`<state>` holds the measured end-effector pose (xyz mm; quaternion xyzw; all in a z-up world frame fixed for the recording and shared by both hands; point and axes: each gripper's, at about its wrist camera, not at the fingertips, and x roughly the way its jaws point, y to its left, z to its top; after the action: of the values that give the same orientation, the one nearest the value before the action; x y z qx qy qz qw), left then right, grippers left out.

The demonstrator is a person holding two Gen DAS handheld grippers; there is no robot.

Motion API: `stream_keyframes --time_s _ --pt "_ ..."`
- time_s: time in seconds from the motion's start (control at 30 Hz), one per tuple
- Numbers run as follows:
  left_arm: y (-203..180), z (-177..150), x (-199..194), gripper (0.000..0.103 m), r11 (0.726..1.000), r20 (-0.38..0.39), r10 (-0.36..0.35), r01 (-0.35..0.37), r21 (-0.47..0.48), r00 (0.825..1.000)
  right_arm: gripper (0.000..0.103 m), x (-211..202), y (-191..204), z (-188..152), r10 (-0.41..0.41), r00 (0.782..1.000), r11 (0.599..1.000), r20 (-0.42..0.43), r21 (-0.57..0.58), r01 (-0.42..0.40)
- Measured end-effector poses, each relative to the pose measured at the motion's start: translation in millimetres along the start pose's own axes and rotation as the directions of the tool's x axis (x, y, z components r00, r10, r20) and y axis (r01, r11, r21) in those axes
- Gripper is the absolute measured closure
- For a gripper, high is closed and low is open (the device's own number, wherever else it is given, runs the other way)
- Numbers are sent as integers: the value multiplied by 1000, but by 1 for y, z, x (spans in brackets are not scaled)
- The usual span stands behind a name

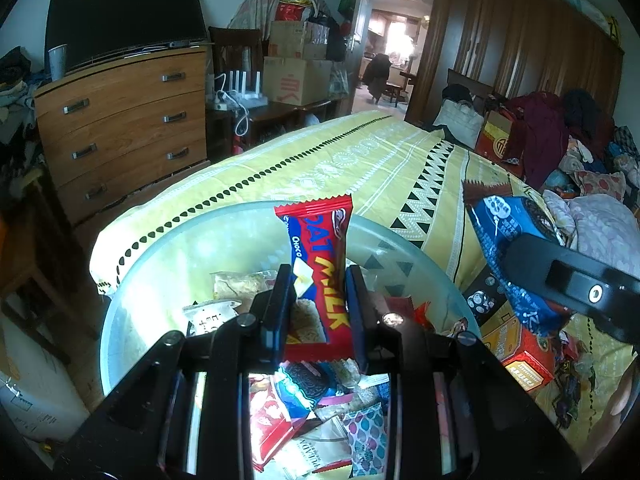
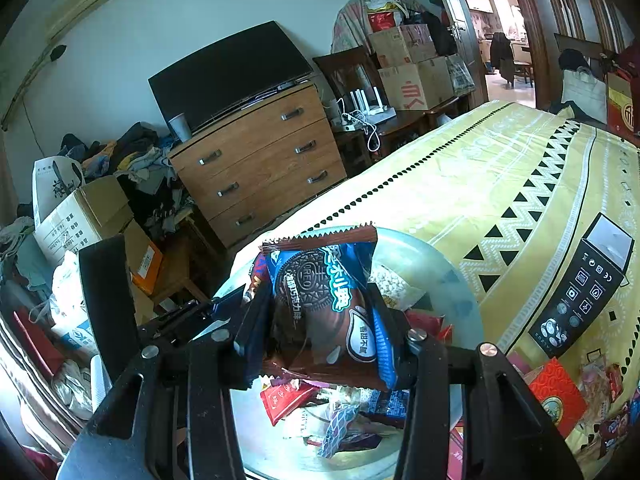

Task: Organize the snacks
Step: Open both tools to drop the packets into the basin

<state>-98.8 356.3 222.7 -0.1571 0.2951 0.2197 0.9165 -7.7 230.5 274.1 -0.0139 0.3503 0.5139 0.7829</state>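
The bed (image 1: 360, 160), under a yellow patterned cover, is the reference for all that follows; a wooden chest of drawers (image 1: 120, 120) stands off its far side against the wall, carrying a dark television (image 1: 124, 20) and a paper cup (image 1: 57, 62); stacked cardboard boxes (image 1: 296, 68) sit beyond the bed's foot, near the doorway; a heap of clothing (image 1: 560, 132) lies along the bed's opposite edge. On the near end of the bed rests a large translucent bowl (image 1: 168, 264), holding a jumble of wrapped snacks (image 1: 320, 408); beside the bowl, on the cover, lie a black carton (image 2: 580, 288) and a red box (image 2: 558, 396). The left gripper (image 1: 318, 308) hangs over the bowl, its jaws clamped on a red oat-milk chocolate bar (image 1: 316, 256) that stands upright between them, clear of the bowl's contents; the right gripper (image 2: 316, 320) likewise sits above the bowl, jaws pressed on either side of a blue Oreo packet (image 2: 324, 296), which is held upright with its crimped top edge uppermost; seen from the left camera, that packet and the right gripper's black body are just beside the bowl's rim, over the bed cover.
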Motion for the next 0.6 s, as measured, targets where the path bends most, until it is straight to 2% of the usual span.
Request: stream_keyframes --time_s 0.6 --pt "6 -7 10 76 1000 -30 8 -8 -8 1000 55 12 -4 -3 -6 1000 1000 -17 18 7"
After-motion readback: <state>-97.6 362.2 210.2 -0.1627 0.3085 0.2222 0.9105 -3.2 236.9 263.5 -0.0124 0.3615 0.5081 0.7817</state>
